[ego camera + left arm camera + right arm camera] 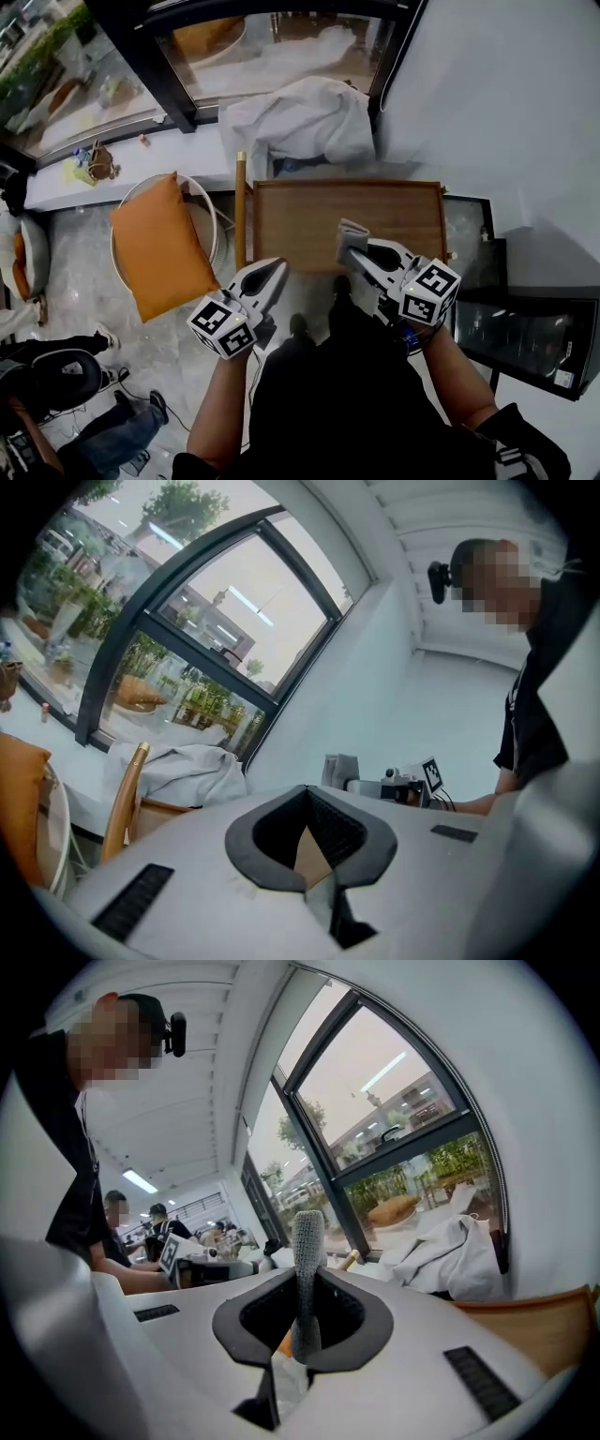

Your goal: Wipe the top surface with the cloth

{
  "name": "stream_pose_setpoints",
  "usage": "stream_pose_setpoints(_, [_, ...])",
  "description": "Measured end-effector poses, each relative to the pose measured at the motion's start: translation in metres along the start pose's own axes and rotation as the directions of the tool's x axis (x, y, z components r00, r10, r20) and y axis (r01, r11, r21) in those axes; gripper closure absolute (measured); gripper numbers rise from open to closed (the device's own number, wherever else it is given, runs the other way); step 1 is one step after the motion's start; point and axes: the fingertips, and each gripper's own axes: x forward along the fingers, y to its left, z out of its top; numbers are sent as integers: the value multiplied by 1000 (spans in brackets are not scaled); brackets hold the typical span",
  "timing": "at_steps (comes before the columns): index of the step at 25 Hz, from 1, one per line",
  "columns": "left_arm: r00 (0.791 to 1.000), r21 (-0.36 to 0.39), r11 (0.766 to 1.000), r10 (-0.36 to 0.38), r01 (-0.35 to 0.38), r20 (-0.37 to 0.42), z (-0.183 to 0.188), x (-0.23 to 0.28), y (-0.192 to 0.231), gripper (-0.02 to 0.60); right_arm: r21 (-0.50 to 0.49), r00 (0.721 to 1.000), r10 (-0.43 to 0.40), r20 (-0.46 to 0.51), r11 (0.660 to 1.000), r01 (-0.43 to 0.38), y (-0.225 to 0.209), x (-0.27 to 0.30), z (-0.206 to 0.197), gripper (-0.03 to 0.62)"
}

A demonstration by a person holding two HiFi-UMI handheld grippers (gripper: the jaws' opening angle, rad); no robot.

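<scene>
Cloth [307, 1269], grey and knitted, stands upright between the right gripper's [350, 246] jaws, which are clamped on its lower part. In the head view the free end of the cloth sticks out past the jaw tips, over the near edge of the table [309, 211]. It seems to be held just above the wood, though that view is too poor to tell whether it touches.

The left gripper [278, 266] is beside the right one at the table's near left corner. Its jaws are pressed together with nothing between them.

The brown tabletop is bare. A white sheet [300, 117] is bunched at its far edge, below the window [272, 47]. To the left, an orange cushion [161, 246] leans on a chair [241, 211].
</scene>
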Motion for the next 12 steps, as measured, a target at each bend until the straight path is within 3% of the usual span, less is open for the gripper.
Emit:
stream_pose_setpoints(4, [996, -28, 995, 93, -93, -5, 5, 24, 11, 571, 31, 993, 107, -45, 994, -106, -27, 23, 7, 551])
stream_pose_setpoints(9, [978, -19, 977, 210, -210, -6, 19, 45, 24, 571, 36, 981, 183, -68, 983, -181, -59, 53, 19, 552])
stream_pose_setpoints(12, [965, -33, 964, 262, -262, -6, 24, 47, 32, 571, 89, 973, 217, -74, 974, -210, -72, 73, 18, 551])
